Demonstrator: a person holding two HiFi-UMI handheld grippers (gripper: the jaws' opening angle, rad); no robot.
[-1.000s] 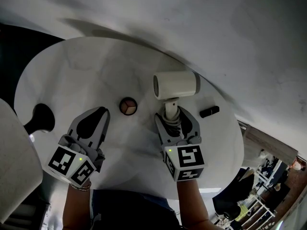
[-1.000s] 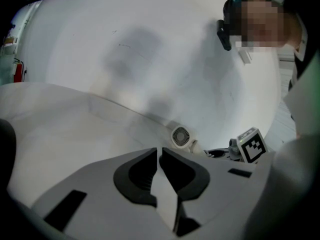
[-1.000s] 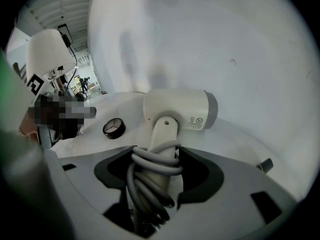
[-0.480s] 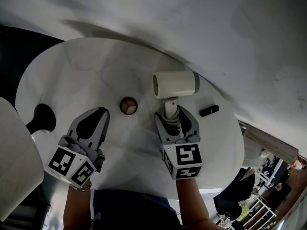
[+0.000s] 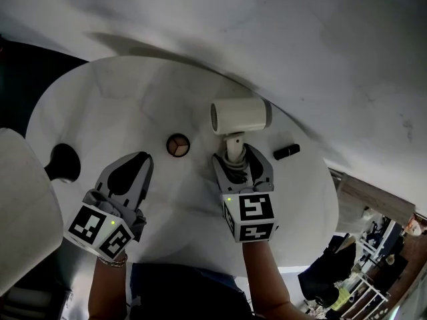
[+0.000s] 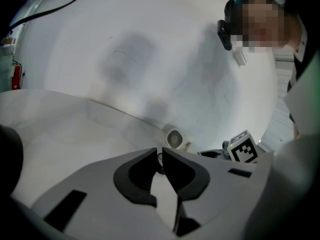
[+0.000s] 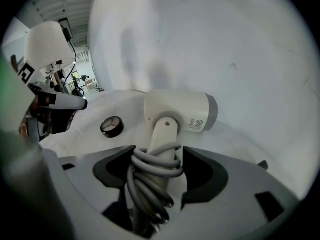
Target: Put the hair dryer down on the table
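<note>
pinching cream-white plastic hair dryer (image 5: 240, 115) by its cord-wrapped handle in right gripper (image 5: 235, 157), over round white table (image 5: 120, 105); left gripper (image 5: 130, 172) pressed together, empty, alongside.

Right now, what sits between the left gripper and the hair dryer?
A small round brown case lies on the table between the left gripper and the hair dryer, touching neither; the head view shows it.

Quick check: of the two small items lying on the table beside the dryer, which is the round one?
The brown disc, left of the hair dryer and its handle. The other item, on the hair dryer's right, is a black oblong piece.
</note>
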